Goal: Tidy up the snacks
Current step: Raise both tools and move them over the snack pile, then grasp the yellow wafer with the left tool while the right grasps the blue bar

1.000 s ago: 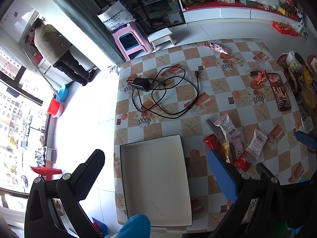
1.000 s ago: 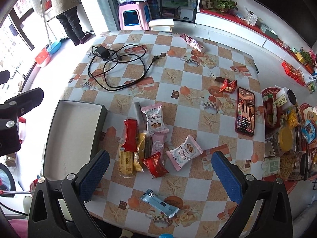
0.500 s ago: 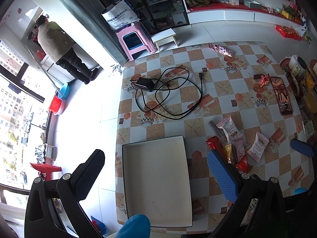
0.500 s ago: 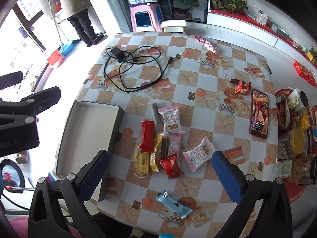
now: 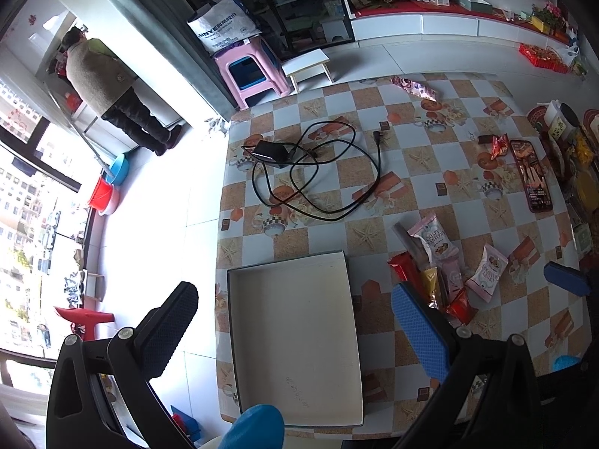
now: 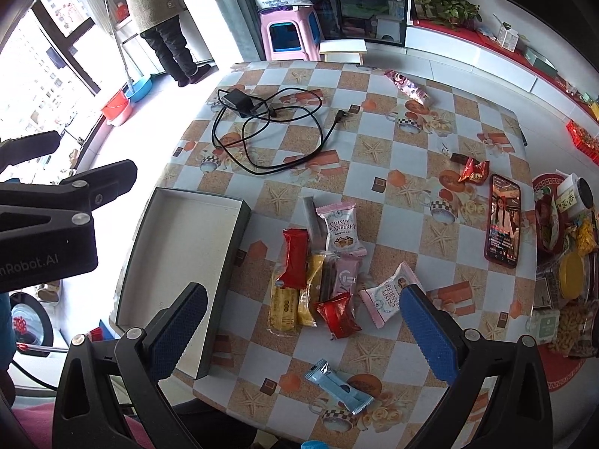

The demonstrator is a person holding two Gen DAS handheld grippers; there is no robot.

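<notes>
An empty white box lies at the table's near left edge; it also shows in the right wrist view. Several snack packets lie to its right: a red bar, yellow bars, a pink cranberry packet, a second pink packet, a small red packet and a light blue bar nearer the table edge. My left gripper is open, high above the box. My right gripper is open, high above the snack pile.
A black charger with coiled cable lies in the middle of the checkered table. A phone and snack jars and plates sit at the right. A wrapped bar lies at the far edge. A person stands by the window.
Both grippers have risen and drawn back from the table, so the box and snacks look smaller. Both stay open. Nothing on the table has moved.
</notes>
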